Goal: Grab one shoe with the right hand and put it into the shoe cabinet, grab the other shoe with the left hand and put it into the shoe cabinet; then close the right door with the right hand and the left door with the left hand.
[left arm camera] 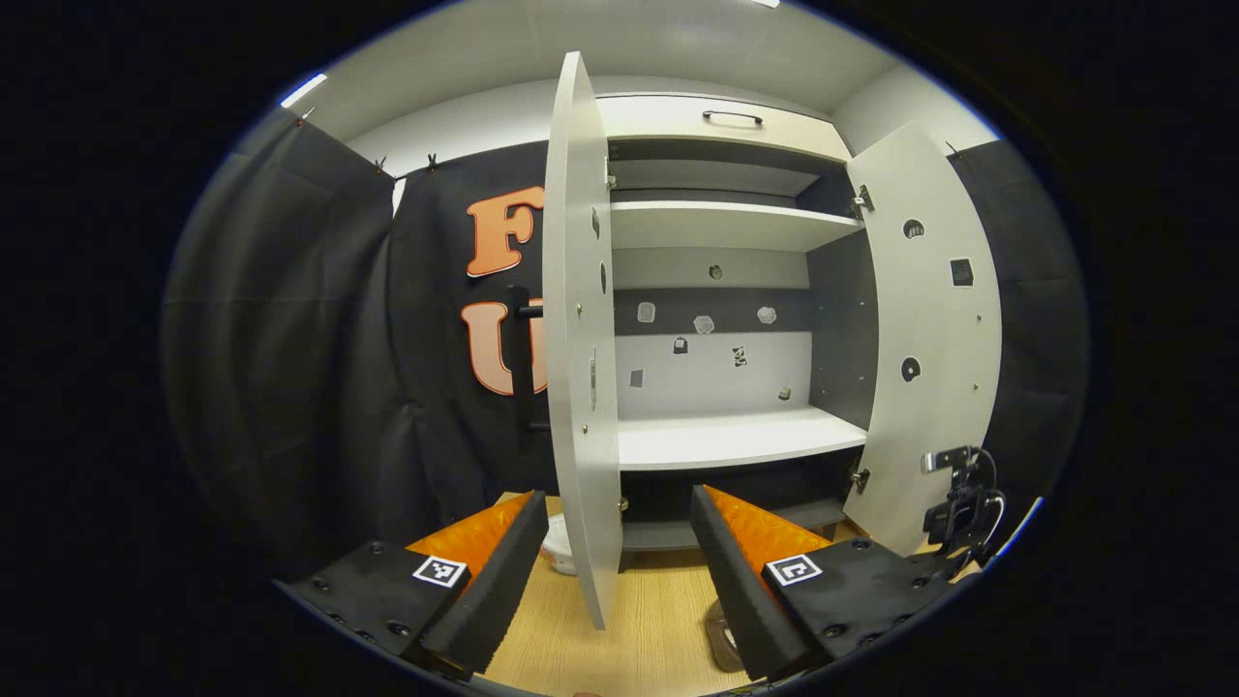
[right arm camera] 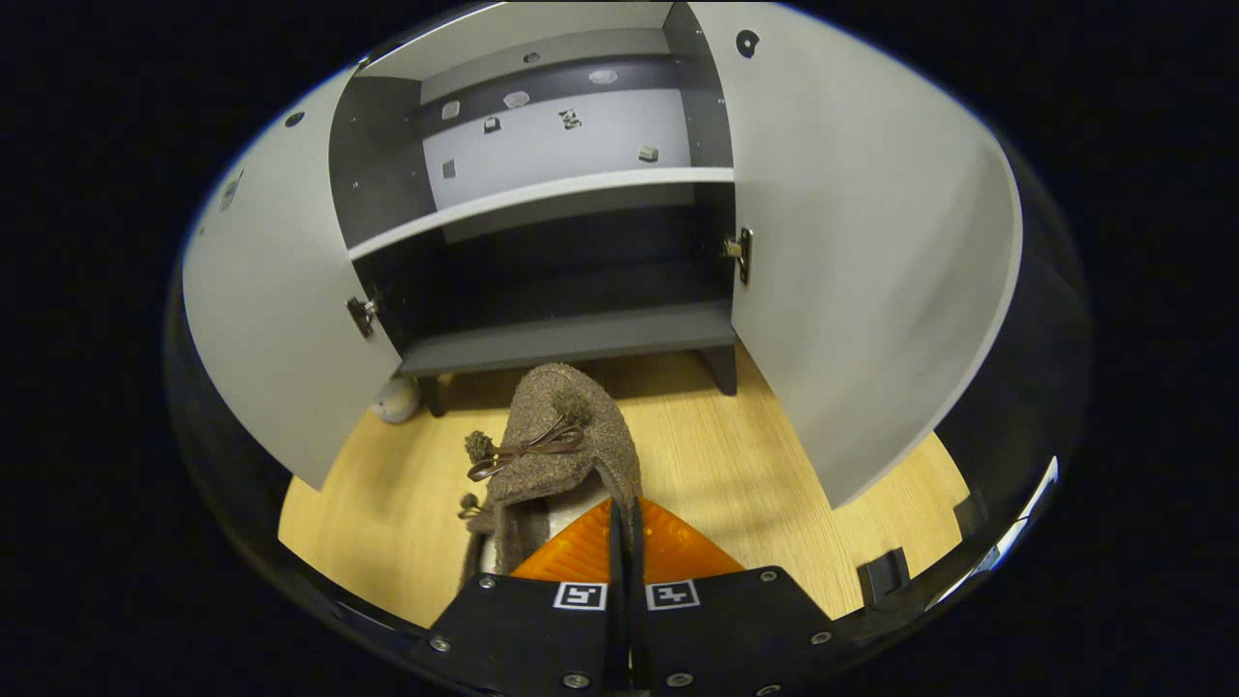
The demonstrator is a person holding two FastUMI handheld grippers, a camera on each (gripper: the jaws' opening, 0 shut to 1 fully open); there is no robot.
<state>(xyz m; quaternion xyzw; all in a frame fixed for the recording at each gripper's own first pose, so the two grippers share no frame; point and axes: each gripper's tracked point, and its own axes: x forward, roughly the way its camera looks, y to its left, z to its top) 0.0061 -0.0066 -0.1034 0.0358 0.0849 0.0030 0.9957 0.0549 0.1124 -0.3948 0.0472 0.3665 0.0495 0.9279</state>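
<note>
First step underway: right gripper [right arm camera: 624, 528] jaws pinching the brown shoe [right arm camera: 561, 436] before the open cabinet [right arm camera: 571, 339], next carry onto bottom shelf; left gripper [left arm camera: 610, 561] jaws spread, empty.

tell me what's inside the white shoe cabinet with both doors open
The white shoe cabinet holds no shoes on its visible shelves; small stickers dot its back panel. The dark bottom compartment's rear is in shadow. The brown felt shoe is outside, gripped by the right gripper.

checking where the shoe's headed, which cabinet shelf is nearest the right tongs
The dark bottom shelf, just above the floor. The brown shoe held in the right tongs points at it; the white shelf sits higher up.
</note>
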